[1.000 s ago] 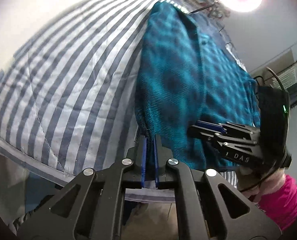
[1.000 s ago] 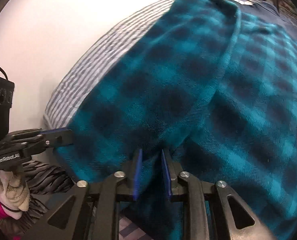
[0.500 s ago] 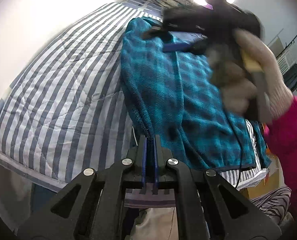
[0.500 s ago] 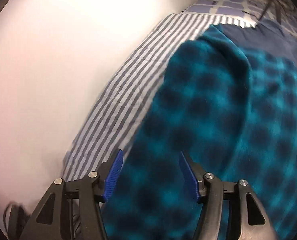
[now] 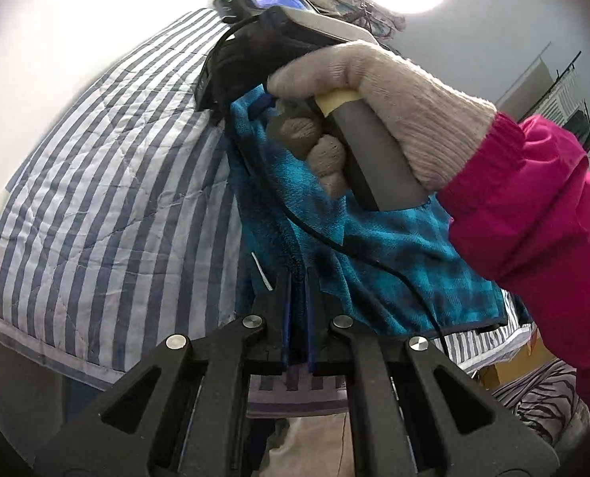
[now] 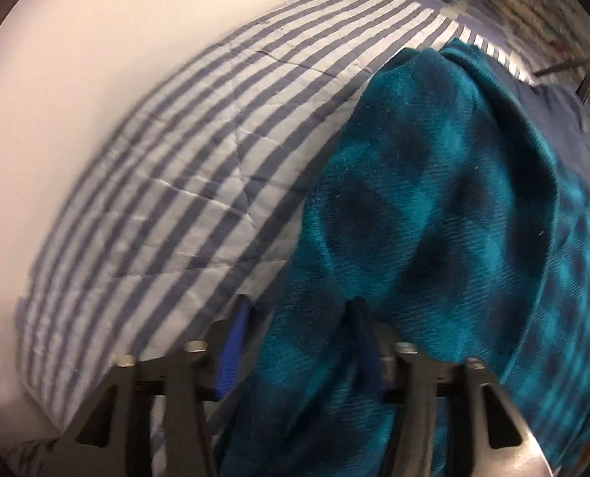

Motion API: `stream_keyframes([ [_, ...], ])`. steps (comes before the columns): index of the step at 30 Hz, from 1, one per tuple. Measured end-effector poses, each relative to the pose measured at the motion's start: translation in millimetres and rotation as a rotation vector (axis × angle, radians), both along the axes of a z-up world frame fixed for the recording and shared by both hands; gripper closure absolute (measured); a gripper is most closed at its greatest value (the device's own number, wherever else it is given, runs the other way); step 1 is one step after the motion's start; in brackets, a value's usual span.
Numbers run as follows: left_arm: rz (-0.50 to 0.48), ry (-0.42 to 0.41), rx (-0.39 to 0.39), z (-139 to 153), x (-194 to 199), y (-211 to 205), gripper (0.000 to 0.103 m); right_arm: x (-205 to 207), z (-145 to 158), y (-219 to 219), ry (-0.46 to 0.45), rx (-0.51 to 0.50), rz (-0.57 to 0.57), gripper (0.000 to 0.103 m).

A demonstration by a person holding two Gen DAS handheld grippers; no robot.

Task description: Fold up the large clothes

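Seen from the left wrist, the gloved hand (image 5: 378, 115) and the right gripper (image 5: 263, 59) it carries cover the far part of the teal checked garment (image 5: 394, 274), and that gripper's fingertips are lost behind its own body. The pink sleeve (image 5: 533, 214) beside the garment runs off the picture's right edge. From the right wrist, the striped quilt (image 6: 167, 206) left of the garment is smeared with motion blur, and the garment's near end drops below the bottom edge.
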State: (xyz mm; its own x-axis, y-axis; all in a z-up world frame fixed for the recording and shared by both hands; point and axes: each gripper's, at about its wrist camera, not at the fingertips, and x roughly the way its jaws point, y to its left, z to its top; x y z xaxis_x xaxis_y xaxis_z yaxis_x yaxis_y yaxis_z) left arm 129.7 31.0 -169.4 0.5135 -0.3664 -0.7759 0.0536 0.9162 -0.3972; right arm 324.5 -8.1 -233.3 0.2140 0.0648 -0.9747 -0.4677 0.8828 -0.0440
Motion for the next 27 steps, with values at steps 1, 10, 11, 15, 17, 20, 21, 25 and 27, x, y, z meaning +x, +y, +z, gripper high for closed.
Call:
stream_keyframes([
  [1,-0.005,-0.003,0.004,0,-1,-4,0.1,-1,1,-1,-0.013,-0.016,0.004,0.079],
  [10,-0.074,-0.056,0.047,11,-2,-49,0.1,6,17,-56,-0.001,0.216,-0.053,0.099],
  [11,-0.084,-0.067,0.056,14,-1,-55,0.1,8,21,-68,0.003,0.276,-0.068,0.099],
  [15,-0.133,-0.113,0.097,22,0,-90,0.1,12,39,-113,0.004,0.467,-0.133,0.099],
  [17,-0.156,-0.127,0.109,25,1,-104,0.1,12,47,-136,-0.006,0.535,-0.159,0.099],
  [20,-0.195,-0.144,0.123,28,2,-129,0.1,12,57,-174,-0.022,0.622,-0.202,0.099],
  [21,-0.211,-0.148,0.128,28,4,-139,0.1,12,61,-188,-0.028,0.662,-0.223,0.099],
  [25,-0.263,-0.152,0.145,24,2,-165,0.1,2,60,-239,-0.059,0.793,-0.304,0.099],
  [27,-0.293,-0.145,0.155,19,2,-180,0.1,-6,53,-266,-0.064,0.84,-0.355,0.099],
])
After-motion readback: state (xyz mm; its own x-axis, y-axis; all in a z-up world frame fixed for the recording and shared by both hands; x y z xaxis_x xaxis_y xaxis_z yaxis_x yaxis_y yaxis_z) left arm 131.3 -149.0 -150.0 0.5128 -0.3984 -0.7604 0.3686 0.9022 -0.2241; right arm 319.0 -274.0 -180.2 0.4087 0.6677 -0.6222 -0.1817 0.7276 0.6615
